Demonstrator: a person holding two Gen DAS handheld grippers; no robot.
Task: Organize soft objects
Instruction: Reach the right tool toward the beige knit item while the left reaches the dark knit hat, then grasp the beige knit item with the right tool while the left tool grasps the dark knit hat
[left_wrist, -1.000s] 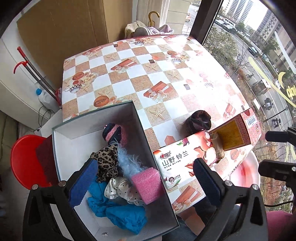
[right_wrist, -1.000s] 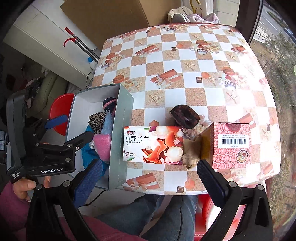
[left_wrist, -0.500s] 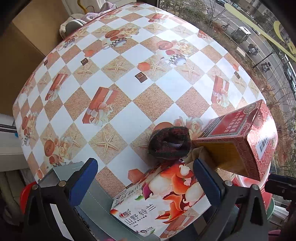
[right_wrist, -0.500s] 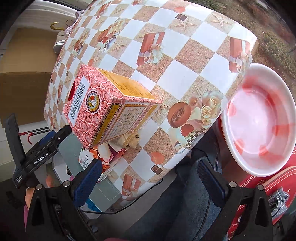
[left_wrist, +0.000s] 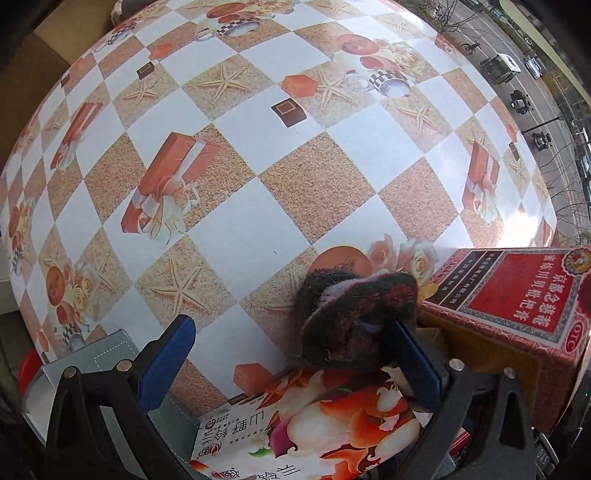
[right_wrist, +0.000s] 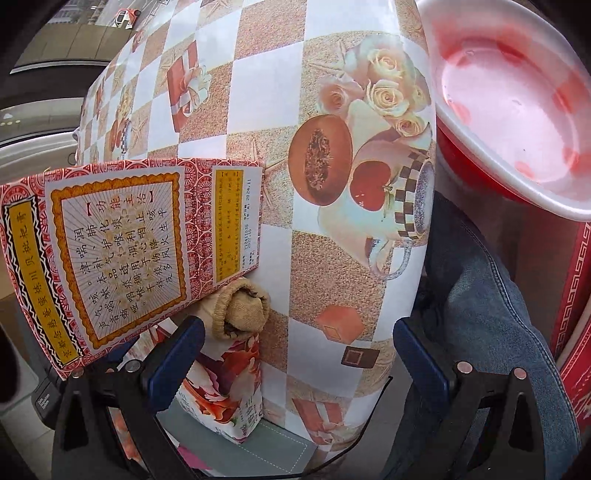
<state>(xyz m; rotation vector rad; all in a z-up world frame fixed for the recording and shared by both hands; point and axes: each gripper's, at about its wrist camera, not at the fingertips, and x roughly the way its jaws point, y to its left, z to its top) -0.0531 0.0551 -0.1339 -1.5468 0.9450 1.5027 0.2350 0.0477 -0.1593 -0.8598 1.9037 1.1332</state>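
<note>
A dark fuzzy knit piece (left_wrist: 354, 317) lies on the checkered table, wedged between a floral tissue box (left_wrist: 314, 421) and a red medicine box (left_wrist: 517, 306). My left gripper (left_wrist: 291, 365) is open, and the knit piece lies against its right finger (left_wrist: 413, 362). In the right wrist view a rolled tan sock (right_wrist: 240, 308) sits under the red medicine box (right_wrist: 122, 251), above the floral tissue box (right_wrist: 225, 387). My right gripper (right_wrist: 295, 362) is open and empty, its left finger (right_wrist: 177, 354) just below the sock.
The grey storage box's rim (left_wrist: 107, 350) shows at the table's near edge and in the right wrist view (right_wrist: 258, 446). A pink basin (right_wrist: 517, 103) sits off the table's edge beside jeans-clad legs (right_wrist: 480, 332). A window with a street lies beyond the table.
Both grippers have moved in close to the boxes. The left one left the grey box and reached the dark knit piece; the right one swung round to the sock under the red box.
</note>
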